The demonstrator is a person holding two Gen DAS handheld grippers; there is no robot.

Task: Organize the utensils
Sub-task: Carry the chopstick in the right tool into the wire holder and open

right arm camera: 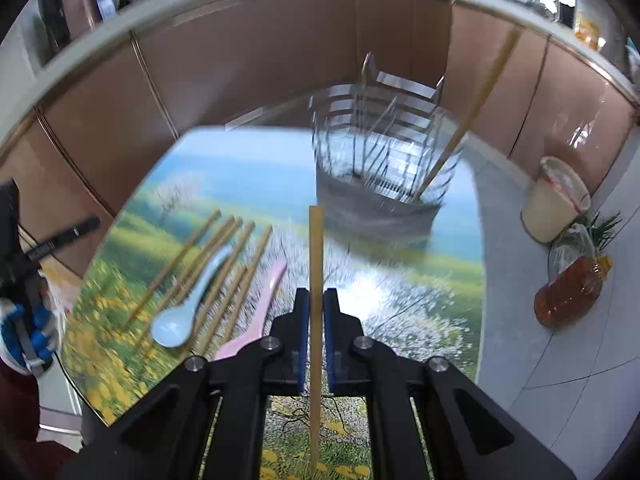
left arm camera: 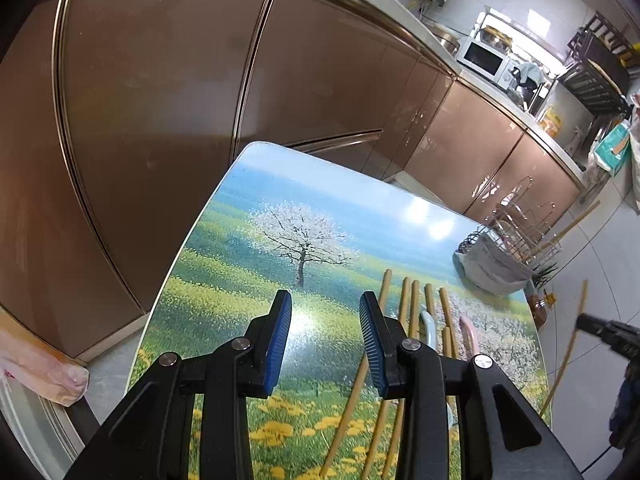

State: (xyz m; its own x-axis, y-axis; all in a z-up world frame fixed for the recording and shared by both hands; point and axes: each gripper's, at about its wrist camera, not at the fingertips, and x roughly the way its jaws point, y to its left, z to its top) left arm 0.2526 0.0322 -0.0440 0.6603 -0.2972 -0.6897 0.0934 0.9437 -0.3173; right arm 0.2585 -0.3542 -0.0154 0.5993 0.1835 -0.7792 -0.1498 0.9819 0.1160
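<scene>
My right gripper [right arm camera: 316, 300] is shut on a bamboo chopstick [right arm camera: 315, 248] and holds it above the table, pointing toward the wire utensil holder [right arm camera: 376, 196]. One chopstick [right arm camera: 472, 116] stands in the holder. Several chopsticks [right arm camera: 224, 264], a light blue spoon [right arm camera: 180, 316] and a pink spoon [right arm camera: 260, 304] lie on the table to the left. My left gripper [left arm camera: 325, 312] is open and empty above the table, left of the chopsticks [left arm camera: 412, 308]. The held chopstick [left arm camera: 568, 352] and the holder [left arm camera: 492, 268] show at the right of the left wrist view.
The table [left arm camera: 248, 240] has a tree-and-meadow print. Brown cabinets [left arm camera: 160, 100] stand behind it. On the floor to the right are a lidded cup [right arm camera: 556, 204] and an oil bottle [right arm camera: 572, 292].
</scene>
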